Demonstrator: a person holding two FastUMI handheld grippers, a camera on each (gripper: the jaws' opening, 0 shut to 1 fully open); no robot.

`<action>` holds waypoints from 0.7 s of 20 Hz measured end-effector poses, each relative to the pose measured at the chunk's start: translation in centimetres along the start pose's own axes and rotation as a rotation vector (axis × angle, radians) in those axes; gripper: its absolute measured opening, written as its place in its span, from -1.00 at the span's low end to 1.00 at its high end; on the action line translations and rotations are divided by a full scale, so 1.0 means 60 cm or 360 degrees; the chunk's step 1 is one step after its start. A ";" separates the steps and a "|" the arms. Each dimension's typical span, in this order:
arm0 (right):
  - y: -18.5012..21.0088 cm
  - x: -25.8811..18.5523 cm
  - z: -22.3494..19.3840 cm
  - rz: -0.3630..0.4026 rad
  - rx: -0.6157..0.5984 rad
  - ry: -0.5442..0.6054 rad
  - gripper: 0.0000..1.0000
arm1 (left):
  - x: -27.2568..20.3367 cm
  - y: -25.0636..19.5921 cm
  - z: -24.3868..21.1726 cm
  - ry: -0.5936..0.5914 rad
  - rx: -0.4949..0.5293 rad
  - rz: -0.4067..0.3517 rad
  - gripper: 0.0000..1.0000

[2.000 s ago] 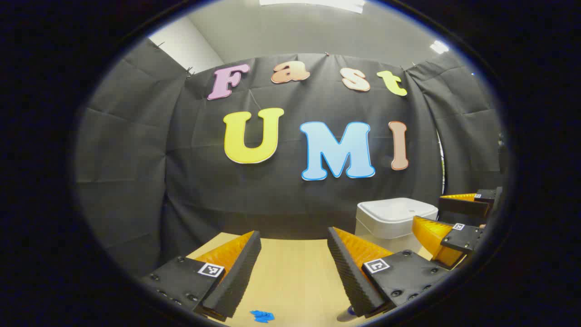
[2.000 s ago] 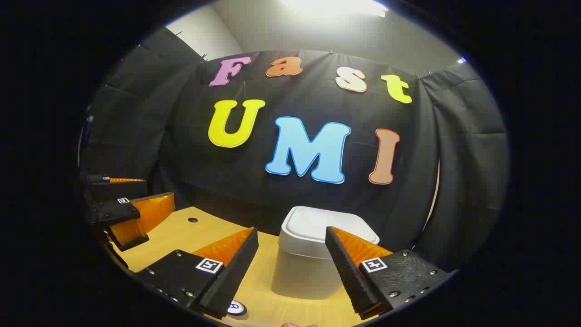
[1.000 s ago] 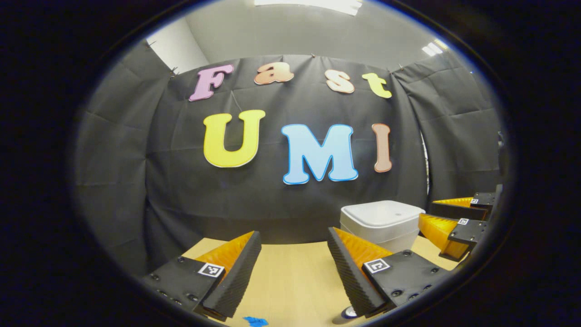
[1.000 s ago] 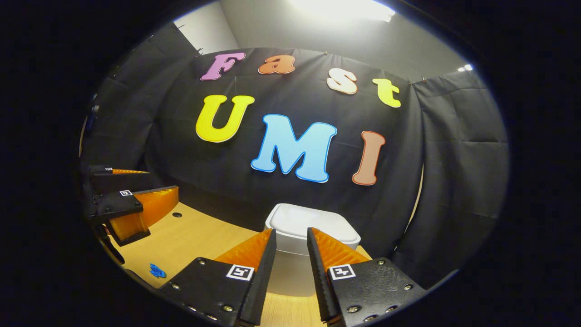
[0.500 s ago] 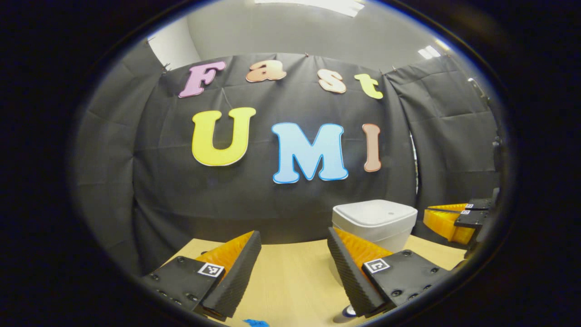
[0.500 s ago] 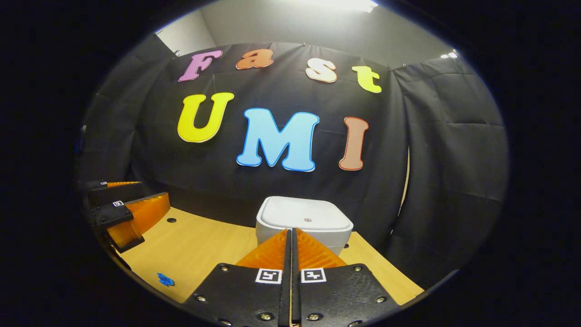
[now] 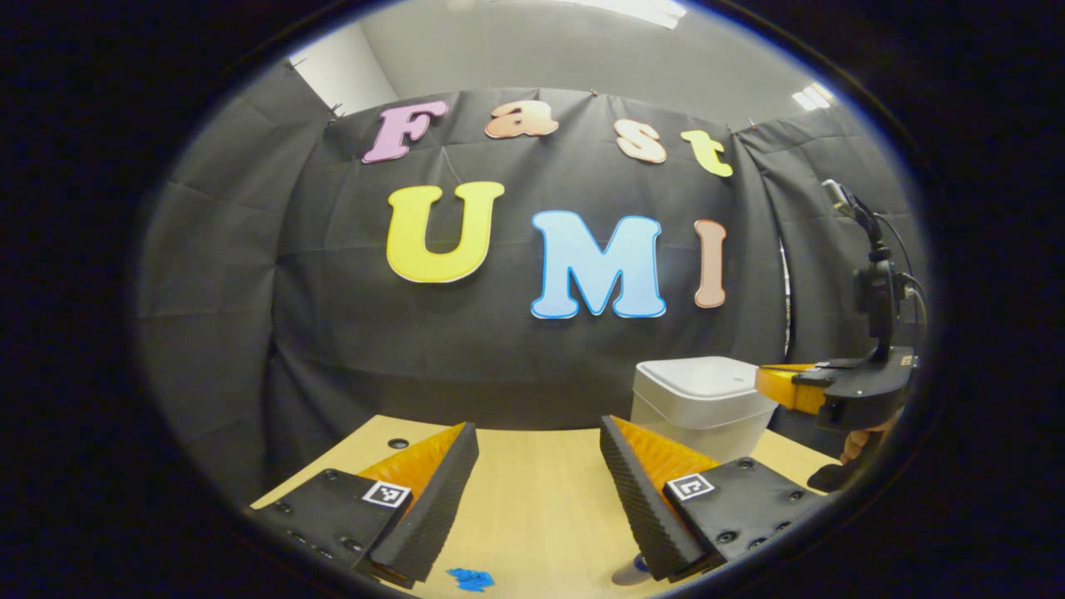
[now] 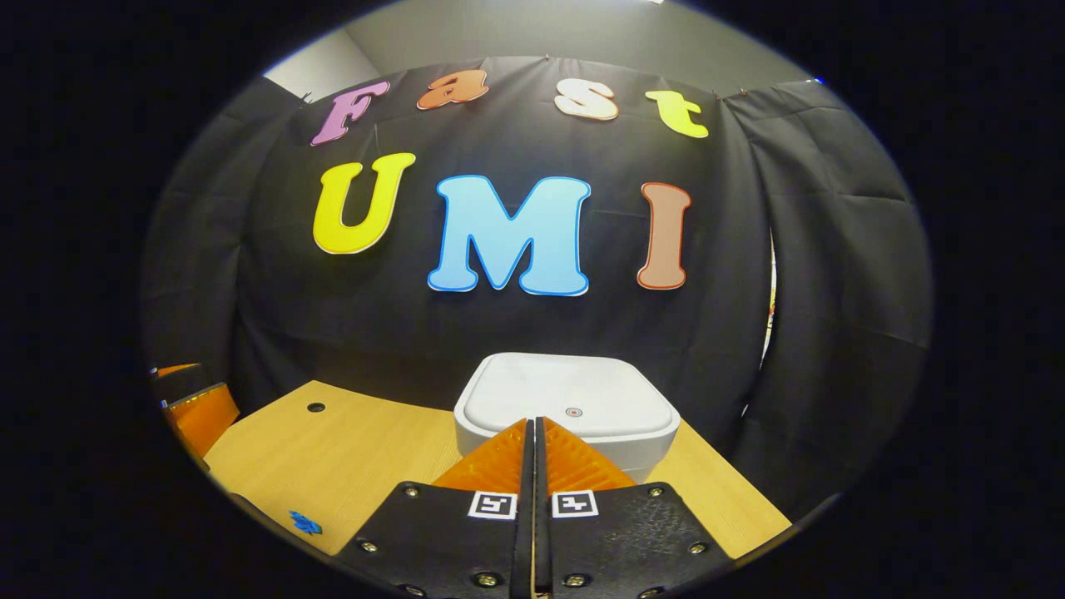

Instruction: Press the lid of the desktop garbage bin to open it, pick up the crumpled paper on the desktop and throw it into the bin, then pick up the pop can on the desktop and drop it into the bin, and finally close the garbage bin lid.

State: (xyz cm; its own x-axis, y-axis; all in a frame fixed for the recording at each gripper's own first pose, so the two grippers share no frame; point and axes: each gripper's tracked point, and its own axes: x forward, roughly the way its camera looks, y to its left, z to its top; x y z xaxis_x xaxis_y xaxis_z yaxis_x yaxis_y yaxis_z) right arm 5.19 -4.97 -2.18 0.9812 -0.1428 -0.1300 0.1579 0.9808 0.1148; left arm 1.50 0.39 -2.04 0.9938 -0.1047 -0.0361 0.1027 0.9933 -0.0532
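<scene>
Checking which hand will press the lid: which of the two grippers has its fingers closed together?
The right gripper, aimed at the bin lid: its fingers meet with no gap. The left gripper has its fingers spread wide over the table.

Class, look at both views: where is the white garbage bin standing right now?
The garbage bin stands on the wooden table against the black cloth wall, straight ahead of the shut right hand-held gripper; in the left gripper view it sits to the right.
</scene>
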 end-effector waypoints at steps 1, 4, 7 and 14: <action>-0.006 0.012 0.006 0.0001 0.0007 -0.0009 -0.97 | -0.003 0.003 -0.003 0.0004 -0.0001 0.0017 0.92; -0.025 0.052 0.011 0.0001 0.0066 0.0013 -0.98 | -0.005 0.007 -0.013 0.0027 -0.0002 0.0049 1.00; -0.045 0.082 -0.012 -0.0005 0.0140 0.0099 -0.98 | -0.010 0.005 -0.024 0.0054 -0.0002 0.0064 1.00; -0.046 0.087 -0.037 0.0065 0.0151 0.0120 -0.97 | -0.006 -0.001 -0.050 0.0111 -0.0026 0.0080 1.00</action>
State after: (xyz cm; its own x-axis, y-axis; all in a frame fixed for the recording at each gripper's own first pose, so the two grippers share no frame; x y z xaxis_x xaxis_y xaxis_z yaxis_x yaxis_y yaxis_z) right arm 9.65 -8.16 -5.37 0.9764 -0.0892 -0.1966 0.1315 0.9680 0.2137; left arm 1.03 0.19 -5.02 0.9924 -0.0586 -0.1085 0.0517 0.9965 -0.0660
